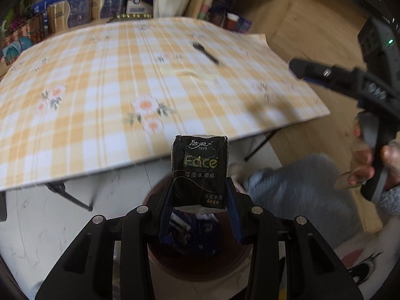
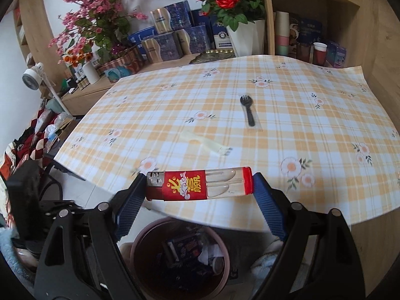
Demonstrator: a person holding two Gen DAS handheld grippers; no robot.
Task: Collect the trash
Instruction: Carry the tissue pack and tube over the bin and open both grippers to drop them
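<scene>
Two grippers each carry one piece of trash above a brown bin. The left gripper is clamped on a black tissue pack, which stands upright between the blue pads and pokes out past the fingertips; the bin sits directly below it, with wrappers inside. The right gripper is clamped endwise on a red lighter, which lies crosswise between the two pads, its metal head against the left pad and its red base against the right one. Its jaws stand wide, spanning the lighter's full length. Below it, the bin shows dark packets and scraps inside.

Both grippers tilt steeply down, over the near edge of a table covered in a yellow check cloth with flowers. In the left wrist view the right gripper shows at the right edge, held by a hand with a grey sleeve. That view is blurred across the table.

The pack reads "Face" in gold letters with "TISSUE" beneath, plus Chinese lines, among them 可湿水面纸 and 古龙水香. The lighter's red label carries gold Chinese characters over a white cloud motif; its clear body shows two chambers.

On the table, well apart from both grippers, lie a black fork in a clear wrapper and a pale wrapper.
</scene>
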